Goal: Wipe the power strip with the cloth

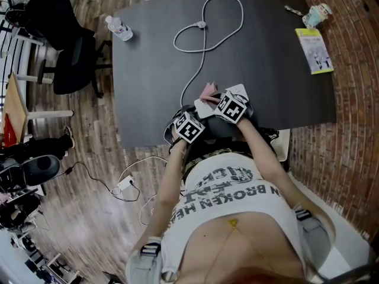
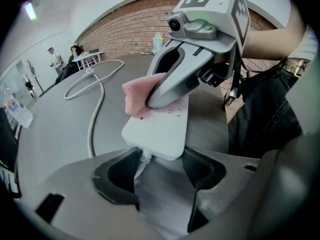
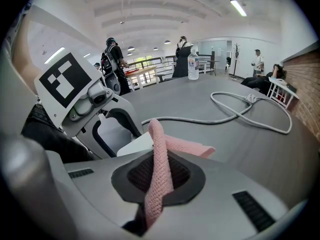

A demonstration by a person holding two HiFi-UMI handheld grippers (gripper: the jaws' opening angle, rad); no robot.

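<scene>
Left gripper [image 2: 159, 166] is released: jaws stand wide apart, clamping nothing. The cord end of the power strip [image 2: 160, 126] sits right at the jaw tips and the cord stub runs down between them; whether the tips actually touch the casing is unclear. Right gripper [image 3: 157, 173] is clenched on the cloth [image 3: 161, 144]: the pink fabric is pinched between the closed jaws, comes up in a fold and drapes forward. In the left gripper view the right gripper's tip presses that cloth onto the top face of the strip, at the end away from the cord. The strip is white and lies flat on the dark table [image 1: 266, 87] at its near edge, directly in front of the person, between the two grippers. Its cable [image 2: 95, 109] runs off across the table and curls into a loop near the far side. A water bottle [image 1: 120, 28] stands upright at the far left corner, well apart from the strip. A booklet [image 1: 314, 51] lies at the far right edge. An office chair [image 1: 65, 46] stands on the wood floor left of the table.
</scene>
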